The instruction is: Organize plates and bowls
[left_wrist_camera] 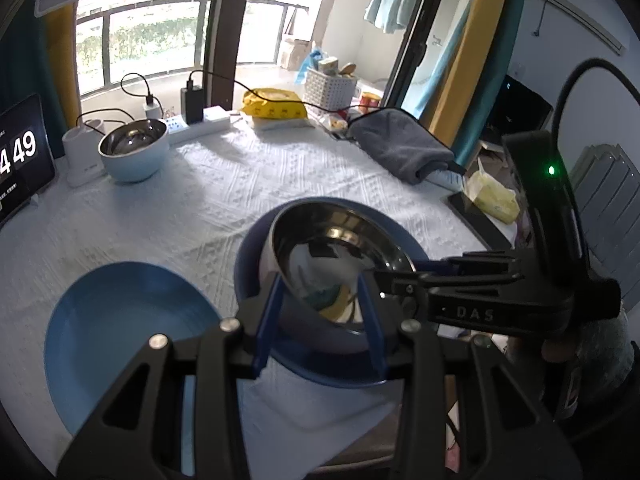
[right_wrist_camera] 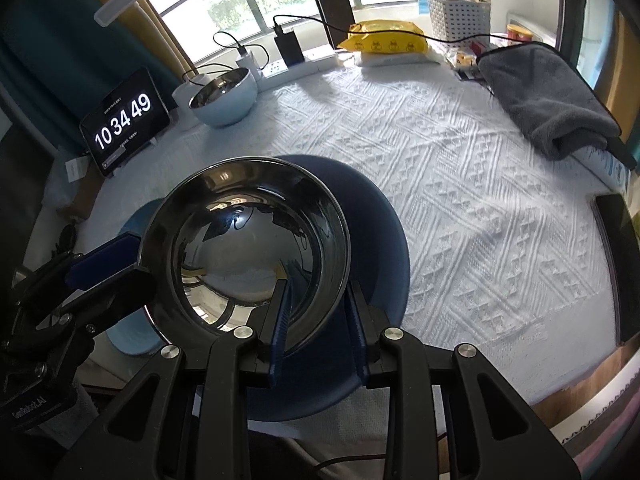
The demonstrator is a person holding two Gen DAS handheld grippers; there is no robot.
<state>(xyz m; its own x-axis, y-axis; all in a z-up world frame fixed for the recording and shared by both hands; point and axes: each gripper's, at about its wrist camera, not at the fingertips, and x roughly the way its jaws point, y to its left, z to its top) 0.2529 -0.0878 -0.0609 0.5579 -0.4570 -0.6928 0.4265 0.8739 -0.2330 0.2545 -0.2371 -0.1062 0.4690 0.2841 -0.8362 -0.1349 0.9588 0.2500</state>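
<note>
Both tools pinch the rim of one steel bowl (right_wrist_camera: 248, 248): the left tool (left_wrist_camera: 320, 320) and the right tool (right_wrist_camera: 316, 320), each narrowly parted, a finger on either side of the wall. The shiny, empty bowl sits over a dark blue plate (right_wrist_camera: 380, 240) near the table's (right_wrist_camera: 460, 208) front edge, beside a lighter blue plate (left_wrist_camera: 120, 328). A white textured cloth covers the table.

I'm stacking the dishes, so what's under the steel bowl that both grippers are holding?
The dark blue plate lies beneath the steel bowl. Whether the bowl rests on it or hangs just above is hidden by the bowl itself.
</note>
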